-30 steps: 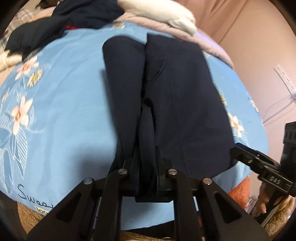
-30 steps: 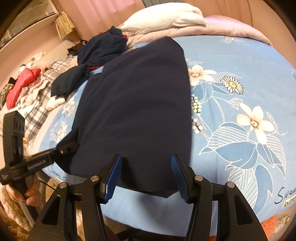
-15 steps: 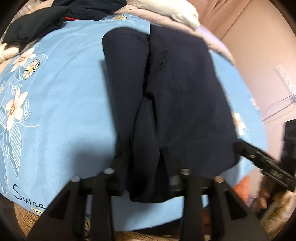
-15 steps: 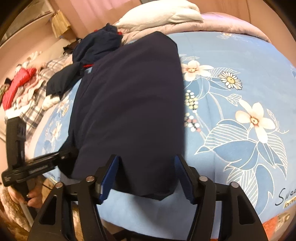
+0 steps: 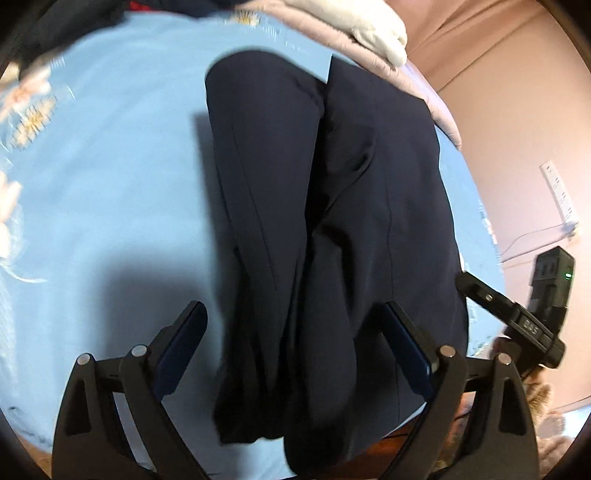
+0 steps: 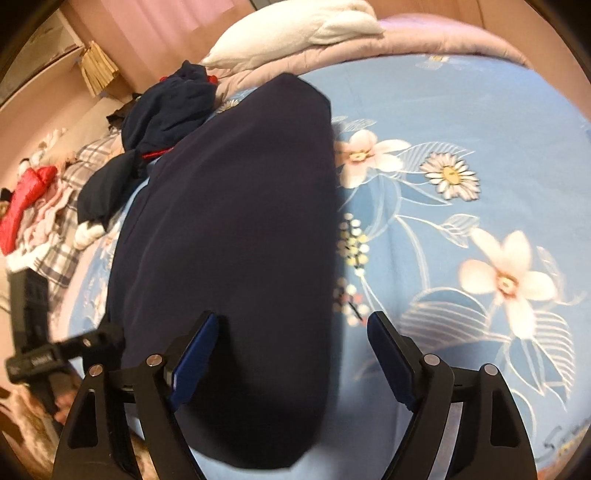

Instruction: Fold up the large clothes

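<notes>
A: Trousers [image 5: 325, 221], dark navy, lie lengthwise on the blue floral bedsheet [image 5: 110, 192], running straight ahead of the left gripper [image 5: 295, 328]. Their near end bunches between its two blue-padded fingers [image 5: 181, 343] and hangs just below them.

B: Is that gripper pinching the cloth?

A: No. Its jaws stand spread wide, and neither pad is pressed into the fabric. The two legs lie side by side, with a seam-like fold between them running away from the gripper.

B: And the other side?

A: The right gripper [image 6: 291, 332] is spread too. The same trousers [image 6: 236, 240] lie ahead of it and toward its left finger; the near edge of the cloth reaches down between the fingers. The right finger sits over bare sheet [image 6: 461, 122], beside printed flowers.

B: Any writing?

A: The right gripper's body [image 5: 517, 317], seen off to the right of the left one, carries small white characters, upside down and too small to read for sure. The left gripper [image 6: 44, 354], seen from the right wrist, bears a label too blurred to read. Cursive script sits on the sheet near the right finger's base, cut off at the frame edge.

B: Beyond the trousers?

A: A white pillow [image 6: 295, 33] on a mauve quilt [image 6: 424, 40], and a dark clothes heap [image 6: 166, 107] further left.
</notes>
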`<state>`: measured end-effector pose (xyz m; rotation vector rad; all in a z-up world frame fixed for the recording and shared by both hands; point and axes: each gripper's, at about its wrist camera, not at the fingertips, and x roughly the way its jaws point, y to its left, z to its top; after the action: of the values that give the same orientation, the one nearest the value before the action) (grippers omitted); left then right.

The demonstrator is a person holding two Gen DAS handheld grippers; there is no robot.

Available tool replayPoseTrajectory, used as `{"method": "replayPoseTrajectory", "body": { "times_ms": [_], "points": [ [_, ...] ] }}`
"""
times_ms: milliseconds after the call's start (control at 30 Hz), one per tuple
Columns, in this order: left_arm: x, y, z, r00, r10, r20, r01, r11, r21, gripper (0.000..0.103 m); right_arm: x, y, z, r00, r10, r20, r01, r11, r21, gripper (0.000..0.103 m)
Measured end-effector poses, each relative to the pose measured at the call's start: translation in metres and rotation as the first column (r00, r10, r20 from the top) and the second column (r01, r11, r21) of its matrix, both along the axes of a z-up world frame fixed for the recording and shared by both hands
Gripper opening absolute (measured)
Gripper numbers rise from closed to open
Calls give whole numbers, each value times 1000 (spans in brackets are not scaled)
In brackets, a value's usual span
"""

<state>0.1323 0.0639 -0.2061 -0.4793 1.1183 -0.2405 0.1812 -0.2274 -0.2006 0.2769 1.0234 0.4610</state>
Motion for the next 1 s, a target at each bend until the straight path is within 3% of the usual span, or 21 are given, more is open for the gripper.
{"method": "replayPoseTrajectory", "body": {
  "times_ms": [100, 300, 400, 467, 533, 667, 767, 1000],
  "points": [
    [6, 1, -11, 999, 8, -32, -10, 998, -54, 91, 12, 3, -7, 999, 13, -30, -11, 999, 46, 82],
    [8, -7, -16, 999, 6, -33, -9, 993, -115, 67, 27, 12, -22, 994, 75, -83, -61, 985, 160, 82],
    [5, -14, -13, 1000, 11, -12, -12, 995, -103, 50, 32, 16, -32, 990, 75, -117, -48, 975, 219, 71],
    [-2, -22, -5, 999, 4, 38, -1, 998, -55, 35, 29, 16, -30, 991, 68, -113, -41, 972, 230, 58],
    [-9, -30, 7, 996, -2, 90, 4, 1000, -19, 29, 23, 20, -20, 995, 63, -81, -46, 977, 206, 48],
    [-13, -39, 25, 994, 27, 103, -30, 999, 33, 26, 16, 30, 5, 998, 65, 2, -65, 982, 177, 33],
    [-19, -46, 46, 986, 31, 165, -48, 994, 103, 26, 10, 41, 26, 994, 85, 75, -96, 983, 156, 31],
    [-31, -37, 74, 958, 62, 281, -110, 981, 159, 26, 21, 65, 61, 970, 147, 196, -179, 972, 154, 31]
  ]
}}
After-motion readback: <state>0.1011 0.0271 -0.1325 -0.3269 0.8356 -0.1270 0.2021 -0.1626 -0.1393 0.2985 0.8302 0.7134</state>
